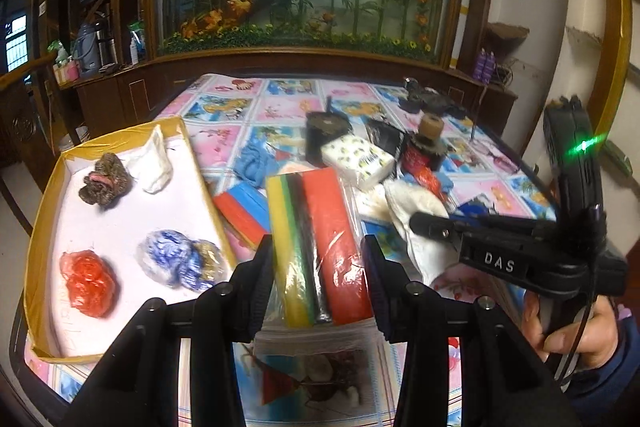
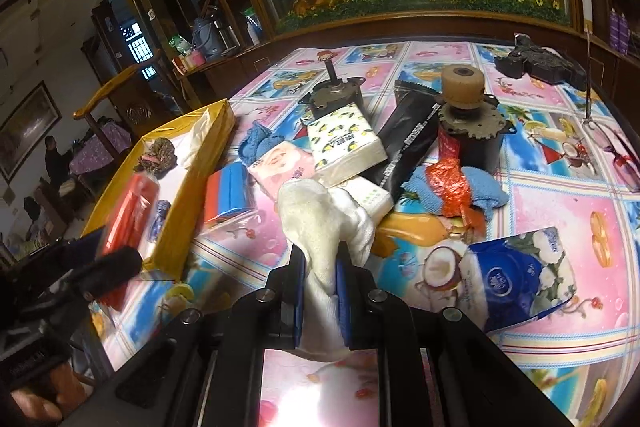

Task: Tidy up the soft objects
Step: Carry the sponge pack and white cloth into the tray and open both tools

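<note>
Your left gripper (image 1: 318, 275) is clamped on a plastic-wrapped sponge pack (image 1: 318, 247), striped yellow, green, black and red. Its long axis runs straight away from you along the fingers, the far end tilting slightly left. The near end is hidden behind the gripper body, and glare on the clear wrap blurs its edges. In the right wrist view the same pack shows only as a smeared red strip over the yellow box (image 2: 188, 183), so you cannot tell there whether it touches the box.

Your right gripper (image 2: 320, 279) is closed tight on a white cloth (image 2: 316, 223). The cloth rises out of the fingers and flops away from you; its lower part is cut off behind the gripper, so its full shape is unclear. In the left wrist view the right gripper reaches in from the right edge, with your hand (image 1: 568, 323) partly out of frame.

The box sits at the left of the tabletop (image 2: 560, 211) and holds a red crumpled bag (image 1: 90, 283), a blue-white bundle (image 1: 176, 259), a dark patterned cloth (image 1: 106, 179) and a white piece (image 1: 158, 163).

The central heap overlaps heavily: tissue packs (image 2: 344, 143), a black sachet (image 2: 408, 143), blue cloths (image 2: 480, 187) and two metal motors (image 2: 468, 135) partly cover one another. A blue tissue pack (image 2: 520, 279) lies apart at the right.
</note>
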